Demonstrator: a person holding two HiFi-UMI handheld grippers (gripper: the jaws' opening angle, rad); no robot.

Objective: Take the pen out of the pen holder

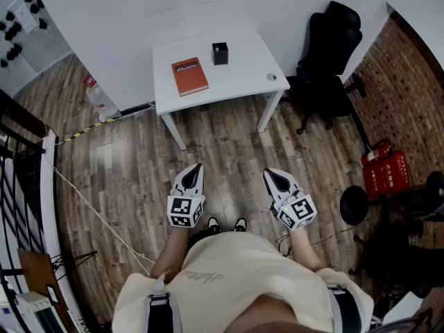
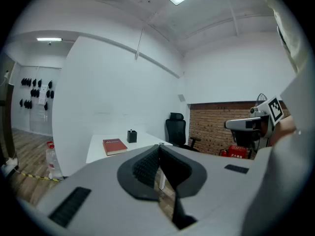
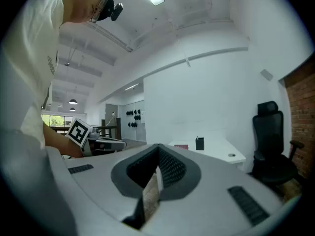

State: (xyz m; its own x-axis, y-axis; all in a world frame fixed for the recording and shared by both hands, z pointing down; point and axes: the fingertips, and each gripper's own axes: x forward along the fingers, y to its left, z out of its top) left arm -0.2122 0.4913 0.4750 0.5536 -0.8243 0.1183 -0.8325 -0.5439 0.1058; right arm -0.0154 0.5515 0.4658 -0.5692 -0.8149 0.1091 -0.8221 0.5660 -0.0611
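Wooden floor stretches from the person's feet to the far wall, with nothing standing between the person and the furniture. Nearest, the person's pale shirt fills the bottom of the head view and hides everything below the chest except the tips of two shoes. Just ahead of them, the left gripper and right gripper are held side by side over bare planks, close to level. The left fingers are pressed together at the tip with nothing between them, and the right fingers meet the same way, also empty.

Well beyond them stands a white counter. A red book lies on it, and the black pen holder stands upright just behind the book's right corner, near the far edge. The holder is too small to show whether the pen is inside. A small round thing sits near the counter's right edge; what it is cannot be told.

A plastic bottle stands on the floor left of the counter and a black office chair to its right. Red fire extinguishers stand against the brick wall, where the dark shapes beside them are hard to make out.
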